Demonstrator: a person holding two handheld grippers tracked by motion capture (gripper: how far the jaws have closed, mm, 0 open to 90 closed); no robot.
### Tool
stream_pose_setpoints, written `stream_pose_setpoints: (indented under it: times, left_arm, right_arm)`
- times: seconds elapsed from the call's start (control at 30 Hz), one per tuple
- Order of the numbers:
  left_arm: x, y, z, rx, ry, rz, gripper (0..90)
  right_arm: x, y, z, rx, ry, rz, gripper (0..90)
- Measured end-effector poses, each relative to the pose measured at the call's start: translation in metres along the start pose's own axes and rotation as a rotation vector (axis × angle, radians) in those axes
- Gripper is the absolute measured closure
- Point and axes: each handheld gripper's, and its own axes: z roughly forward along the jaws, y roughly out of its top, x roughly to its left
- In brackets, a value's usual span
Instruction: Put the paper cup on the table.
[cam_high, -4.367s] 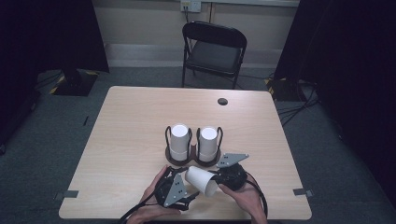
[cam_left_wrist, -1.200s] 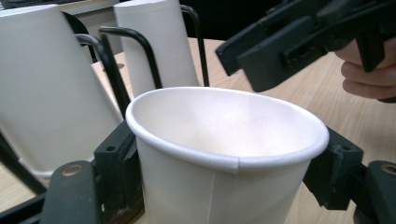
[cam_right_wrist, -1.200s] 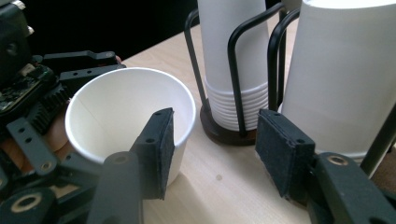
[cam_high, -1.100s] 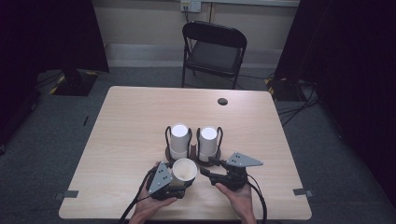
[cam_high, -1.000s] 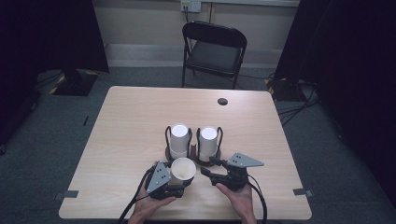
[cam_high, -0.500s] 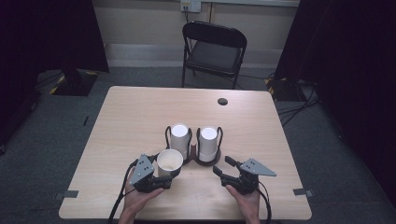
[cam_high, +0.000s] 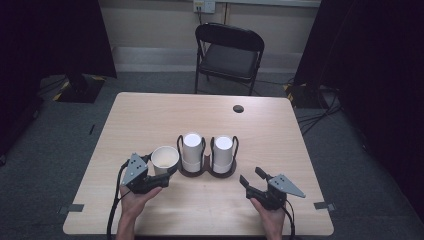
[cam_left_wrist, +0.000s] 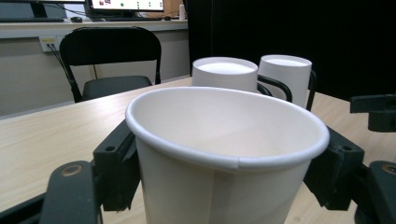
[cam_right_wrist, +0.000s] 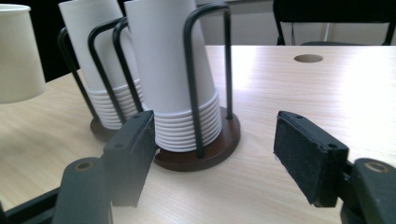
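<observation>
An upright white paper cup (cam_high: 165, 159) (cam_left_wrist: 224, 154) sits mouth up between my left gripper's pads (cam_left_wrist: 116, 172), and my left gripper (cam_high: 167, 172) is shut on it just left of the rack. Two stacks of upside-down white cups (cam_high: 192, 150) (cam_high: 223, 152) stand in a black wire rack on a dark round base (cam_high: 207, 172) (cam_right_wrist: 205, 154). My right gripper (cam_high: 252, 176) (cam_right_wrist: 212, 154) is low over the table, front right of the rack. Its jaws have just been opening and nothing is between them. The held cup (cam_right_wrist: 18, 51) shows at the far left of the right gripper view.
A black folding chair (cam_high: 230, 52) stands behind the wooden table (cam_high: 150, 115). A round cable hole (cam_high: 238, 108) (cam_right_wrist: 308, 58) lies near the table's far edge. Dark curtains hang on both sides. Cables trail from both grippers toward the front edge.
Both grippers were together at the cup in front of the rack. The left has carried the cup leftward, and the right has drawn away to the right and lower with wider jaws.
</observation>
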Motion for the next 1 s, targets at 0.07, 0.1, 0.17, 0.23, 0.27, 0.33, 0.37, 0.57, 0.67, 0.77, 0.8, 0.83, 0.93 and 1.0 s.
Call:
stream_pose_setpoints:
  times: [0.07, 0.1, 0.17, 0.23, 0.27, 0.33, 0.37, 0.57, 0.67, 0.77, 0.8, 0.83, 0.93, 1.0]
  left_arm:
    - [0.003, 0.002, 0.001, -0.011, 0.017, -0.019, 24.4]
    - [0.006, 0.002, 0.001, -0.01, 0.025, -0.014, 24.4]
    - [0.012, 0.003, 0.003, -0.019, 0.041, -0.035, 24.5]
    - [0.018, 0.003, 0.005, -0.015, 0.063, -0.031, 24.5]
    - [0.021, 0.003, 0.006, -0.016, 0.074, -0.038, 24.5]
    - [0.027, 0.003, 0.008, -0.012, 0.096, -0.045, 24.6]
    - [0.029, 0.003, 0.01, -0.003, 0.118, -0.05, 24.6]
    - [0.044, 0.005, 0.021, 0.011, 0.153, -0.044, 24.7]
    - [0.051, 0.005, 0.028, 0.015, 0.173, -0.046, 24.7]
    - [0.058, 0.004, 0.034, 0.013, 0.186, -0.056, 24.6]
    - [0.061, 0.003, 0.036, 0.014, 0.19, -0.061, 24.7]
    - [0.064, 0.002, 0.038, 0.023, 0.194, -0.063, 24.7]
    - [0.071, -0.001, 0.044, 0.031, 0.201, -0.08, 24.6]
    - [0.075, -0.003, 0.047, 0.03, 0.204, -0.094, 24.4]
  right_arm:
    - [-0.002, -0.002, 0.0, -0.003, -0.015, 0.005, 28.8]
    - [-0.004, -0.003, 0.0, -0.002, -0.017, 0.005, 28.2]
    - [-0.006, -0.005, 0.0, -0.008, -0.027, 0.015, 26.8]
    - [-0.007, -0.006, 0.0, -0.011, -0.045, 0.008, 24.8]
    - [-0.007, -0.007, 0.0, -0.01, -0.054, 0.004, 24.2]
    - [-0.007, -0.008, 0.001, -0.007, -0.054, 0.0, 24.1]
    - [-0.007, -0.008, 0.001, -0.011, -0.05, -0.002, 23.4]
    - [-0.006, -0.01, 0.003, -0.021, -0.079, -0.018, 19.7]
    - [-0.003, -0.01, 0.003, -0.015, -0.09, -0.047, 17.6]
    - [-0.003, -0.011, 0.001, -0.027, -0.087, -0.045, 14.6]
    - [-0.003, -0.011, 0.001, -0.032, -0.098, -0.038, 14.5]
    - [-0.003, -0.011, 0.001, -0.035, -0.104, -0.033, 14.2]
    - [-0.002, -0.011, 0.0, -0.036, -0.118, -0.034, 13.5]
    - [-0.002, -0.011, 0.001, -0.026, -0.124, -0.037, 13.5]
